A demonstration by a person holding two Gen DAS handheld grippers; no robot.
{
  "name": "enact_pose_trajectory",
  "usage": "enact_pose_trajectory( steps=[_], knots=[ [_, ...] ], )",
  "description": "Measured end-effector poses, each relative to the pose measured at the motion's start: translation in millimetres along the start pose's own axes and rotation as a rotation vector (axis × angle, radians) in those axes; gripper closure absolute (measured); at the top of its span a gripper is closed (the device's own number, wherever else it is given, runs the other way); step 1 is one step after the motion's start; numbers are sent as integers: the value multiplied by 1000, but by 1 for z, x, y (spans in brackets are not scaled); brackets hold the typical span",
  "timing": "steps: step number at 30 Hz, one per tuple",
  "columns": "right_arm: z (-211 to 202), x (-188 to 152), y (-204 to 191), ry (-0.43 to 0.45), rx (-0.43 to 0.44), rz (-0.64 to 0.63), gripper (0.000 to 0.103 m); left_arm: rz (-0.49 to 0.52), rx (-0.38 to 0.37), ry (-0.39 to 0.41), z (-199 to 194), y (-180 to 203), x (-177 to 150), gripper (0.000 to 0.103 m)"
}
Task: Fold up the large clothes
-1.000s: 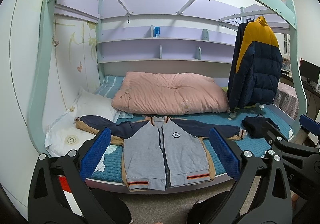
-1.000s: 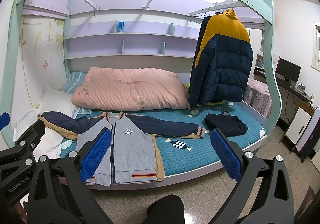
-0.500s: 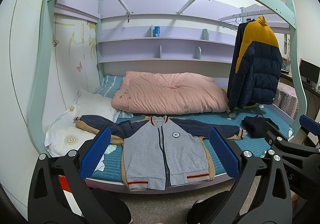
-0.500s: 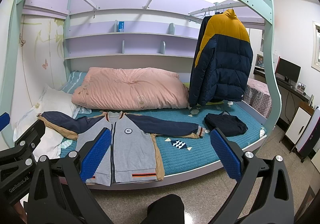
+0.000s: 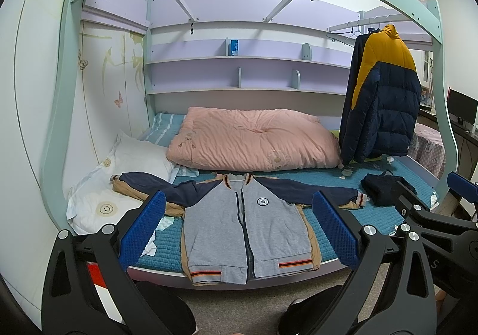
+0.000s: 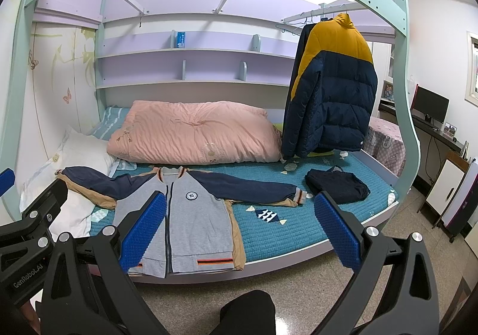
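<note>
The lower parts of both views are blocked by the black gripper frames, so the near edge of the bed and part of the jacket's hem and left side are covered, and the dark rounded shapes on the floor at the bottom cannot be made out for certain. The fisheye rim cuts off the room's corners. The left gripper is held level in front of the bed, short of it and touching nothing, its blue ribbed pads spread wide with the jacket showing between them. The right gripper is held beside it at the same height, equally wide apart and empty; its frame shows at the right edge of the left view, and the left one's frame at the left edge of the right view. The grey jacket with navy sleeves lies flat and zipped, front up, on the teal bedspread, hem at the near edge, both sleeves stretched out sideways; the sleeve on the left runs onto a white pillow. Behind it lies a pink quilt. To the right on the bedspread, apart from the jacket's cuff, sits a folded dark garment. A navy and yellow puffer coat hangs from a rail over the bed's right end. A small blue box stands on the upper shelf, and a monitor sits on a desk at far right.
</note>
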State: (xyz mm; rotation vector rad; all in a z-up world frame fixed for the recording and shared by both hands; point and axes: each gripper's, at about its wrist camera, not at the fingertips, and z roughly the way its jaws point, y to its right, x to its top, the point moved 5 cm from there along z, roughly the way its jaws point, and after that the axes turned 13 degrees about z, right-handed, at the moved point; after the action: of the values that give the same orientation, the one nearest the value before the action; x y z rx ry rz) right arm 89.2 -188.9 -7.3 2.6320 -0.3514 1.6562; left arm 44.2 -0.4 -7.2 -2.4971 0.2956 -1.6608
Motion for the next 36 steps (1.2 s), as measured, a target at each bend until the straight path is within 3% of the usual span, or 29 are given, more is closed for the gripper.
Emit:
enact_pose_trajectory(
  steps=[23,28,34,36],
  knots=[
    [8,2,5,-22,0,1,7,11,-1,-10,-1,1,8,4],
    [44,-4,-3,-78,5,-3,7,18,-4,-58,26,-1,6,4],
    [100,-21,-21,-161,17,-19,7,2,-23,-148,90,-8,-16,4],
    [120,-27,-29,-187,20,-19,7,-17,-60,-178,113,-13,-23,4]
  ],
)
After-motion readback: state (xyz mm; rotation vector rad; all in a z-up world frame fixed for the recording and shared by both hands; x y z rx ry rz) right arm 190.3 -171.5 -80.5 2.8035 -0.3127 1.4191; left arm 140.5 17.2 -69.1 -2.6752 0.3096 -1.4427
